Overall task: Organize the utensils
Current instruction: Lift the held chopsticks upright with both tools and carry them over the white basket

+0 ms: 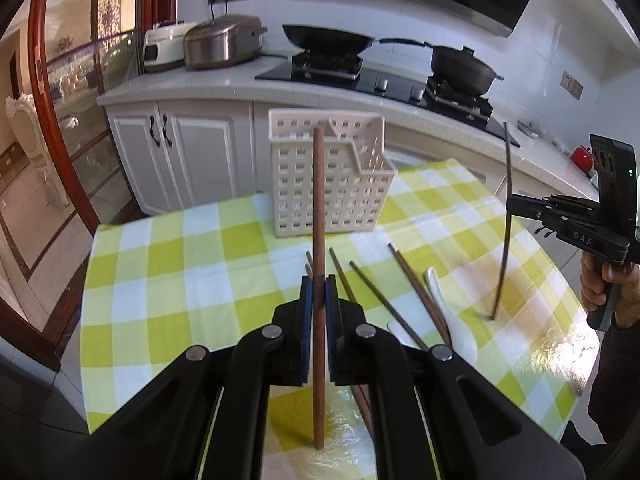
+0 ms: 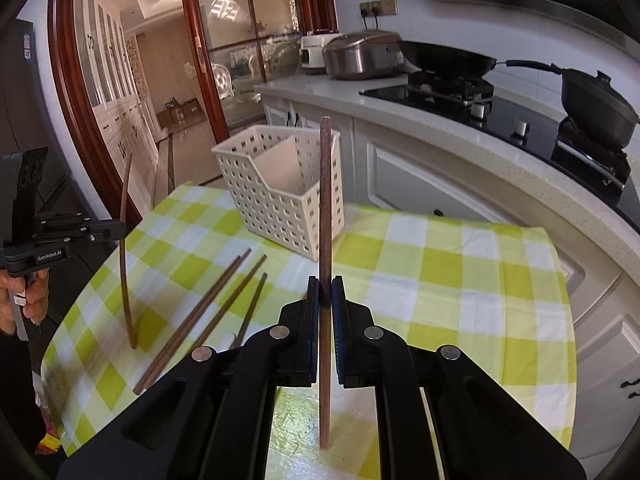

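Clamped upright in each gripper is one chopstick: left gripper (image 1: 319, 294) on the left chopstick (image 1: 319, 200), right gripper (image 2: 325, 294) on the right chopstick (image 2: 325, 200). Beyond both, the utensil basket (image 1: 328, 184) stands at the table's far edge, slightly nearer the left gripper.

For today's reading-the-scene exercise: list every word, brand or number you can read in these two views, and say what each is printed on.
"DAS": on the right gripper body, seen from the left wrist view.
"GenRobot.AI": on the left gripper body, seen from the right wrist view.
Stickers on the dark appliance at the left edge: too small to read.
Rice cooker panel: too blurred to read.
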`<state>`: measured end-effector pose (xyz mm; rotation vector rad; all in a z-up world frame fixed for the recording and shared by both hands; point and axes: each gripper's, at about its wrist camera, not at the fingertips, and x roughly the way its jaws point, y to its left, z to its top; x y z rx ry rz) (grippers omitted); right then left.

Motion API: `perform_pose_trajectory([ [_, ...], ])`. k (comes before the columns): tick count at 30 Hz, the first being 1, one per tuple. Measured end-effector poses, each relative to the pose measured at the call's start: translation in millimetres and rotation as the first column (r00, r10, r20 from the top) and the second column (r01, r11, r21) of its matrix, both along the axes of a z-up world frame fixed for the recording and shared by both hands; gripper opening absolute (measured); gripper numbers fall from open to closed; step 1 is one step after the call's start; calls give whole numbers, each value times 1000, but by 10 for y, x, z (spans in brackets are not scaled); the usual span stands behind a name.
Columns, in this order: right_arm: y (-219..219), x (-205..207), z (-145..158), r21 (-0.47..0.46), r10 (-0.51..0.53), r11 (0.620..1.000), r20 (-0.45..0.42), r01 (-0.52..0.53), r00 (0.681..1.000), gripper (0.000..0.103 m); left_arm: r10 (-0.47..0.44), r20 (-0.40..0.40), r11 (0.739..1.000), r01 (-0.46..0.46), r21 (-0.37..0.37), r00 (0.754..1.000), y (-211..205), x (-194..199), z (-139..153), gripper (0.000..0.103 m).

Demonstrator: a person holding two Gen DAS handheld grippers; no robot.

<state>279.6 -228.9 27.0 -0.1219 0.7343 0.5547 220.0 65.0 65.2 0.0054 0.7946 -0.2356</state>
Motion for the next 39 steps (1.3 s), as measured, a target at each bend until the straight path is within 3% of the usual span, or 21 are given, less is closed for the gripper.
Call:
perform_pose_trajectory([
  [6,32,17,166,17,1,1000,22,-1,1000,9,6,46,1000,-5,-19,999,-5,55,269,6],
  [9,69,61,326,31,-4,1000,40,3,999,9,9,92,999,-6,-31,996,-11,112,541,6],
  [17,331,340,1166,81,-49,996,173,35,984,9,32,265,999,-20,-45,964,-130,439,1449,6],
  [22,623,611,1452,97,-64,994,201,45,977,9,61,319,998,-51,-42,946,-235,832,1730,6],
  [30,935,1081,1298,119,-111,989,150,93,982,9,158,371,985,-118,-127,915,-178,1390,1633,6],
  [35,992,1266,972,95,-131,988,98,122,987,9,214,359,971,-156,-183,909,-83,1588,1292,6],
  [39,1040,1347,720,65,-129,990,41,126,991,9,225,319,968,-174,-180,921,-79,1711,932,6],
])
